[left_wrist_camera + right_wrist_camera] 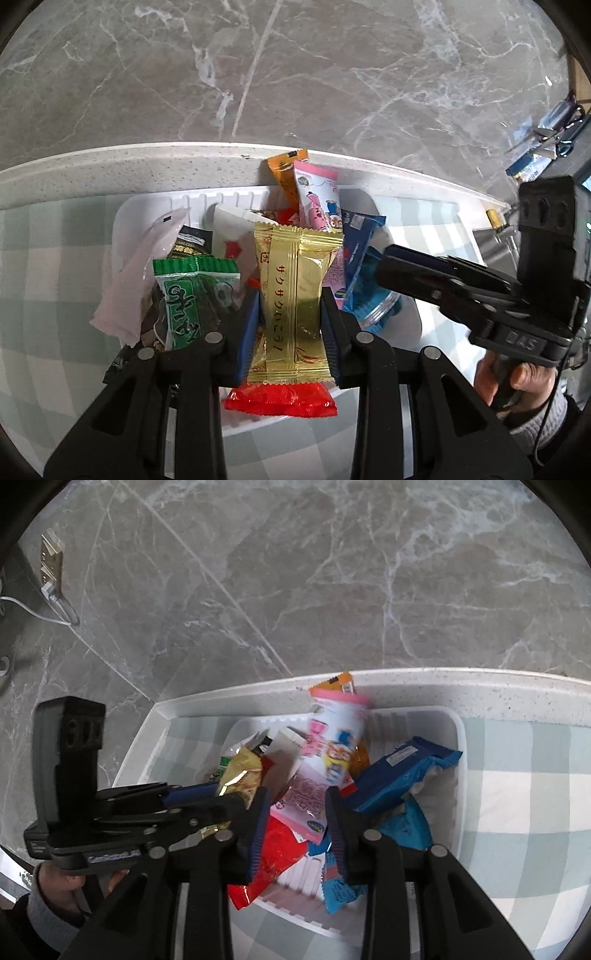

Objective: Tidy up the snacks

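Left wrist view: the gold packet (pixel 291 295) is pinched upright between the left gripper (pixel 291 325) pads, over the white bin (pixel 406 236) — it should be lowered clear of neighbours. The right gripper (pixel 297 812) is seen unclenched — nothing gripped — above the pink packet (pixel 306 805).

Crowded tray (pixel 406 236) (snacks (pixel 295 288) piled); clear tablecloth (pixel 55 258) around

Both black two-finger grippers point steeply downward side by side, the left gripper (pixel 291 321) with its blue-padded jaws against a gold packet (pixel 293 295), the right gripper (pixel 297 827) parted and gripping nothing, each held by a grey-sleeved hand (pixel 517 376).
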Demonstrator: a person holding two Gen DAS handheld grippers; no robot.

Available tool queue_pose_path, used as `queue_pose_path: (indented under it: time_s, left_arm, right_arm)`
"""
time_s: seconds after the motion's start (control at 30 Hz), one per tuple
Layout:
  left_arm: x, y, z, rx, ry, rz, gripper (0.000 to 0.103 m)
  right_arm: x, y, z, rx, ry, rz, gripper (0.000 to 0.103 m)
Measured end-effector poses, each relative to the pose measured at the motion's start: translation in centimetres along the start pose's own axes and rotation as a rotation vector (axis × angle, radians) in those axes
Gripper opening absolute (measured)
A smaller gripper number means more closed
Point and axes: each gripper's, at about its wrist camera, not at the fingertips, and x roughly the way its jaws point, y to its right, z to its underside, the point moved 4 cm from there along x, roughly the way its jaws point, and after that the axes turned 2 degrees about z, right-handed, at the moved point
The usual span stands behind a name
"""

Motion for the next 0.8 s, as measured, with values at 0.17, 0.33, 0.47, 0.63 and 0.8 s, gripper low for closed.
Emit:
queue_pose_path:
  time_s: [0.17,0.33,0.47,0.63,0.8]
  left_arm:
    - [-1.0,-0.1,0.0,0.002,0.053,-0.02,0.062]
    - [-3.2,0.8,0.8,0.011,0.096,-0.024,0.062]
    - [-5.0,1.8,2.5,0.019,0.117,-0.019,0.062]
    - [-6.9,3.3,5.7,0.029,0.116,-0.027,0.07]
    - [-9.0,5.3,9.1,0.056,0.122,-0.029,0.089]
  right_arm:
    - [-1.7,-0.2,0.6,-0.018,0.047,0.018,0.046]
    - [-4.0,-0.8,1.9,-0.023,0.081,0.015,0.048]
    - [-5.9,-1.5,3.4,-0.031,0.103,0.021,0.051]
    - [-7.9,-2.3,6.1,-0.038,0.114,0.046,0.057]
    - [-10.1,-3.4,9.1,-0.058,0.125,0.094,0.068]
